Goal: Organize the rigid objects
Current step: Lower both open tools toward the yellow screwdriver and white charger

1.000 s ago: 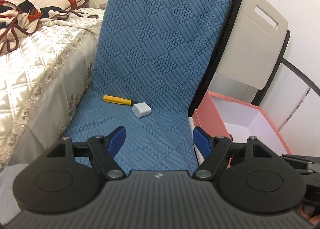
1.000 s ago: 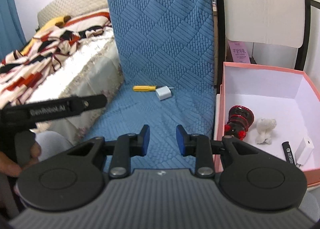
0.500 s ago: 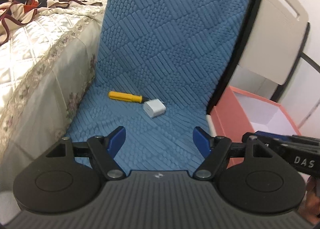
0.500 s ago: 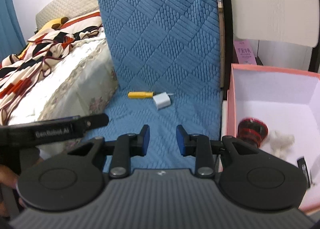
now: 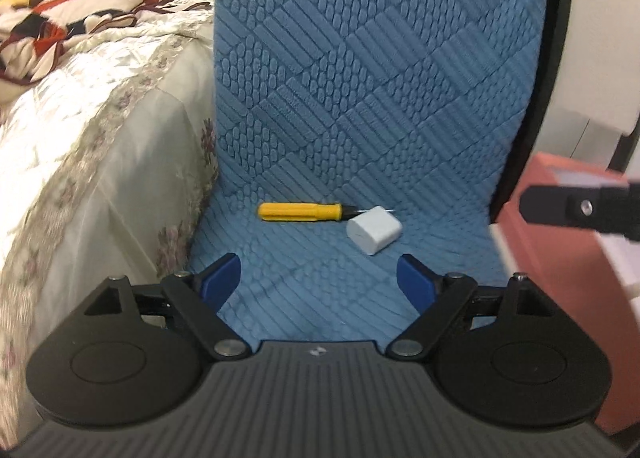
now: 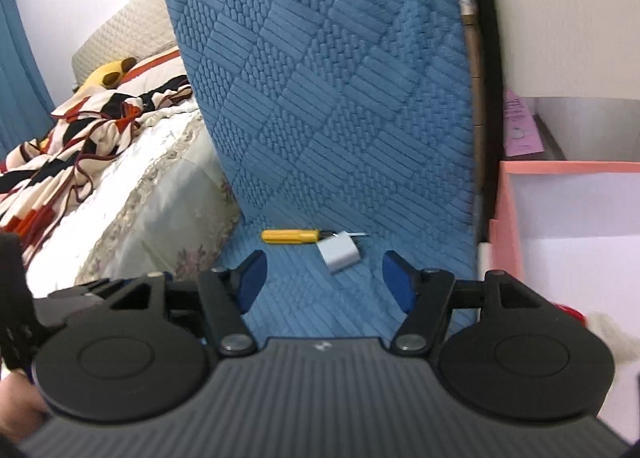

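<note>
A yellow-handled screwdriver [image 5: 299,212] lies on the blue quilted chair seat [image 5: 320,290], its tip behind a white charger plug [image 5: 373,235]. Both also show in the right wrist view: the screwdriver [image 6: 290,236] and the plug [image 6: 338,255]. My left gripper [image 5: 318,281] hovers short of them, its jaws opening wide with nothing between them. My right gripper [image 6: 324,278] is close in front of the plug, its jaws opening, also with nothing between them. The pink box [image 6: 510,217] stands to the right of the chair.
A bed with a cream quilt [image 5: 92,145] and a patterned blanket [image 6: 80,137] flanks the chair on the left. The chair's tall blue backrest [image 5: 380,57] rises behind the objects. The right tool's black body [image 5: 580,205] crosses the left wrist view by the box.
Both grippers have moved forward and down toward the screwdriver and plug, which look larger. The right jaws went from nearly shut to wide apart. The left jaws widened a little.
</note>
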`<act>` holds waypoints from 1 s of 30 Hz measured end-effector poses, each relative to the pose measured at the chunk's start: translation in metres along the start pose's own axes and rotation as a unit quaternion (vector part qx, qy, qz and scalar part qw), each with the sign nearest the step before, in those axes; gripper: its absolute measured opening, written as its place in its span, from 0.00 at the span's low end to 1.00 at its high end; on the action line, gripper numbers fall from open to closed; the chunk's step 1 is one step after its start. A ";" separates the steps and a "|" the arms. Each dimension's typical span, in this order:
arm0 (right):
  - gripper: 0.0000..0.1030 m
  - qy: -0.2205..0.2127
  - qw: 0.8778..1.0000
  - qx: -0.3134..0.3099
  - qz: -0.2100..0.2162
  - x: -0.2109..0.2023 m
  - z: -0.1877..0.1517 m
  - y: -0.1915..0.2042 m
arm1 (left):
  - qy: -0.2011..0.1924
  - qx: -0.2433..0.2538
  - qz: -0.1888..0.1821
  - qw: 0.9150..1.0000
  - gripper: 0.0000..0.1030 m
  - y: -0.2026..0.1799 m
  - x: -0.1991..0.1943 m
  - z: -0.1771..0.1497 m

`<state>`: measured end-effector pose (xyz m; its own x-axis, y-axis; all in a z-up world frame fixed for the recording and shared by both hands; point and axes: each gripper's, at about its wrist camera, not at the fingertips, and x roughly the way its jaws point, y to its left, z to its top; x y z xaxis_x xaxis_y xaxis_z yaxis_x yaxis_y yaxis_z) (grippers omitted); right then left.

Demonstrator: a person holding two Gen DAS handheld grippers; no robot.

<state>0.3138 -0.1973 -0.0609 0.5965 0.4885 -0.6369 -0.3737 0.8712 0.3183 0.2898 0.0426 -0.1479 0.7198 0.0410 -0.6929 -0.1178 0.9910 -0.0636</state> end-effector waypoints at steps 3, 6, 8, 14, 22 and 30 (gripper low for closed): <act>0.64 0.012 1.000 0.011 0.015 0.024 0.008 -0.003 | 0.010 0.026 0.010 1.000 0.86 0.000 0.020 0.007; 0.64 0.023 0.999 0.015 0.019 0.047 0.016 -0.005 | 0.022 0.048 0.018 0.998 0.86 0.004 0.039 0.013; 0.64 0.032 0.999 0.015 0.021 0.064 0.020 -0.008 | 0.030 0.059 0.022 0.998 0.86 0.008 0.051 0.016; 0.64 0.069 0.997 0.026 0.027 0.112 0.024 -0.020 | 0.050 0.108 0.027 0.993 0.86 0.010 0.091 0.028; 0.59 0.123 0.992 -0.006 0.013 0.160 0.011 -0.040 | 0.062 0.151 0.014 0.986 0.80 0.020 0.138 0.040; 0.59 0.132 0.988 -0.082 0.007 0.181 0.001 -0.023 | 0.082 0.228 -0.035 0.970 0.60 0.012 0.184 0.049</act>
<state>0.4311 -0.1291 -0.1834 0.3918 0.4519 -0.8014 -0.5035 0.8344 0.2243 0.4539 0.0678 -0.2411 0.5928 -0.0123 -0.8052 0.2690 0.9455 0.1836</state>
